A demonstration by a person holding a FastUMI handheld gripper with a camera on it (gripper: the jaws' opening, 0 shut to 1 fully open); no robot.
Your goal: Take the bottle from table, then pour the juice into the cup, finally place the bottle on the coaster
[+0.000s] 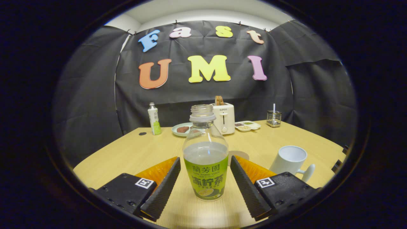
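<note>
Even, fairly bright overhead light falls on the pale wooden table (152, 149), which gleams softly without harsh glare. The bottle (205, 156) standing upright between the spread fingers of the gripper (205, 184), touched by neither, is sharp and casts only a faint shadow toward 6 o'clock. Fisheye distortion bows the table's edges at 3 and 9 o'clock. The dark backdrop swallows light; far objects look slightly soft.

A staged recording booth: black cloth walls (95, 95) behind a wooden table (152, 149) with toaster (223, 118).

The toaster (224, 117) reads "SUPOR"; the bottle's (206, 160) label stays unread.
</note>
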